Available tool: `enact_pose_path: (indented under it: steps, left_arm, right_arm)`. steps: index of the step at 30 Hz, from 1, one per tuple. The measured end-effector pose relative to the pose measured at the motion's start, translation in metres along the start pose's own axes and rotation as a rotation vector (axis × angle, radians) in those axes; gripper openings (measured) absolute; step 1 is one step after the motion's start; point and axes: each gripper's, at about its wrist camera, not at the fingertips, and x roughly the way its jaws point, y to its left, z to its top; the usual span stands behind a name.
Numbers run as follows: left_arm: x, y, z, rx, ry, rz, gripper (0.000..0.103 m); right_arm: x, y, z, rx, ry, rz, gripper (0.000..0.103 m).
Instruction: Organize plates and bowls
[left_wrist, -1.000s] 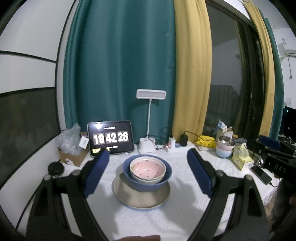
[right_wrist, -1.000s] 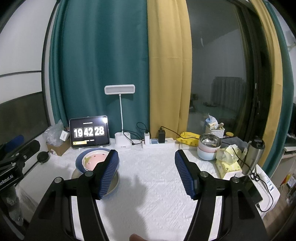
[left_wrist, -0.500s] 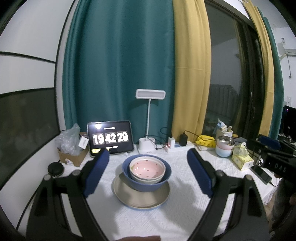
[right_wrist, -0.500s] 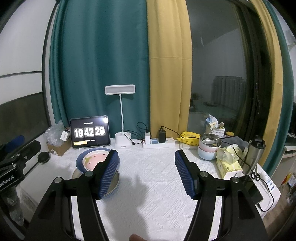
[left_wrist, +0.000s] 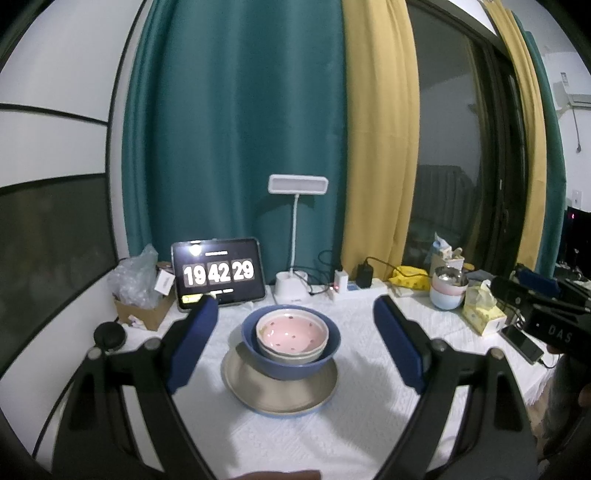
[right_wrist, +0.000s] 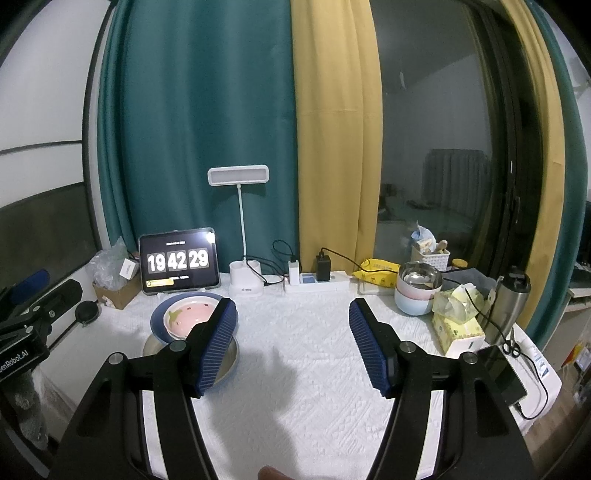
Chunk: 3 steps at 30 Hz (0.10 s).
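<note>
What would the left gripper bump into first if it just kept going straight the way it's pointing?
Most likely the stacked dishes: the left gripper, open and empty, frames the pink dotted bowl nested in the big blue bowl on the beige plate. Depth is hard to judge.

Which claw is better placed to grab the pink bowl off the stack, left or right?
Probably the left. The left claw is open and frames the pink bowl dead ahead. The right claw, also open, points at bare cloth, with the stack off to its left.
</note>
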Motion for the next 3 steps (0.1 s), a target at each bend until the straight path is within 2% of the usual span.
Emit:
enact_pose_path:
  steps: [3]
  left_arm:
    - [0.002, 0.0002, -0.0012, -0.002, 0.001, -0.006, 0.087]
  right_arm:
    - [-0.0002, 0.0007, -0.0028, 0.003, 0.006, 0.002, 0.067]
